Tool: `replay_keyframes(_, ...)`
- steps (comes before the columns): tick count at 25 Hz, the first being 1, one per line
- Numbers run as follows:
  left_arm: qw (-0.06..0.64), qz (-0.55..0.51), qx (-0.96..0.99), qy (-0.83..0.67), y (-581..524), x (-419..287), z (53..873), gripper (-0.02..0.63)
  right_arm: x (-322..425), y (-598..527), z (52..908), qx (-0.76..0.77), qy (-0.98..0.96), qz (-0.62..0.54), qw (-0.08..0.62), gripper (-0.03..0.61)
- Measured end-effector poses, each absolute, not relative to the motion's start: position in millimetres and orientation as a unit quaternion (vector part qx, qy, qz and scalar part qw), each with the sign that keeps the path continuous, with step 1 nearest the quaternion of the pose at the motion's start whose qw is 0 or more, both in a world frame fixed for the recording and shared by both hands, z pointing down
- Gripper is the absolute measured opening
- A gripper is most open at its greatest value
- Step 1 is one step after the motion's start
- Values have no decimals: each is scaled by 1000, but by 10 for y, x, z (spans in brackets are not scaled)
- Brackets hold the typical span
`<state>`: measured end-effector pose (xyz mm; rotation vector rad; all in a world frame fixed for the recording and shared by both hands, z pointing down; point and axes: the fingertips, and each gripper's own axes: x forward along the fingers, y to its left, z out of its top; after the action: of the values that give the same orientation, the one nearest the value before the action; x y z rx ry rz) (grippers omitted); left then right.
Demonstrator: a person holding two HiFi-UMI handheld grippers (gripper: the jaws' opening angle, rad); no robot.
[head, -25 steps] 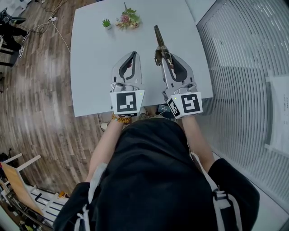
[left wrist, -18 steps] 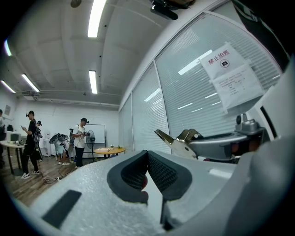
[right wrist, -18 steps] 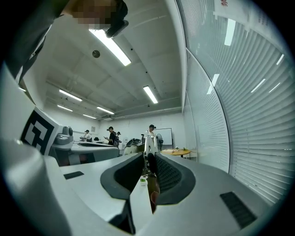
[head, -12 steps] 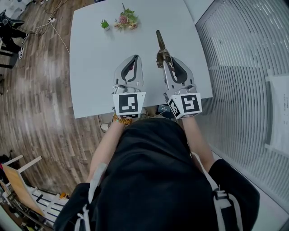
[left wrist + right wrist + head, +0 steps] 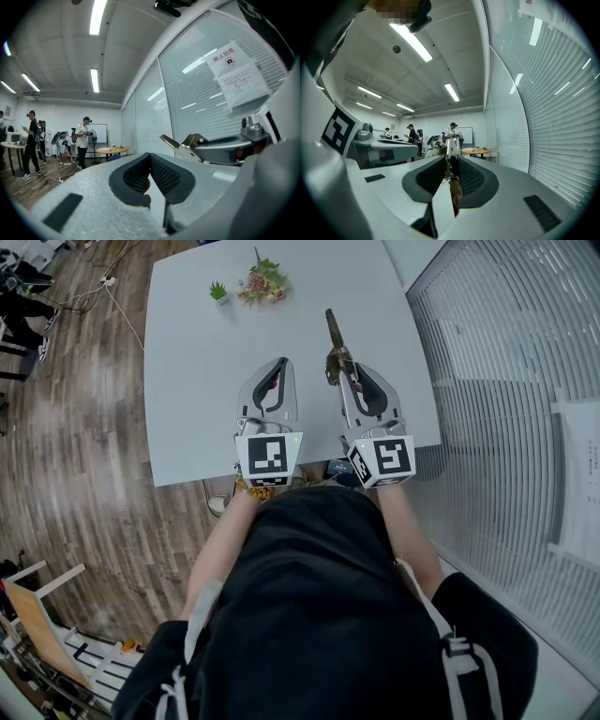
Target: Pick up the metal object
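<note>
Right gripper has sunk slightly, jaws clamped on the metal object held above the table; left gripper closed, empty; pickup looks essentially done.

1. The left gripper and right gripper sit side by side over the near half of the table
2. The metal object is clamped between the right gripper's jaws and juts forward beyond them
3. At the table's far edge, a small plant stands just left of a flower bunch
4. A blind-covered glass wall runs along the table's right
</note>
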<state>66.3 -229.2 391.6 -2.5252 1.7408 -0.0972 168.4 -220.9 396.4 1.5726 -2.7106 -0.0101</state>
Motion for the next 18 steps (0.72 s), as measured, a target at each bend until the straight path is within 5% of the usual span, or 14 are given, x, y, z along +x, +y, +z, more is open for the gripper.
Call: replay_keyframes(18, 26, -35, -822, 568, -2296, 658, 3983, 2, 1714, -2237, 4084, 505, -863, 23, 11, 77)
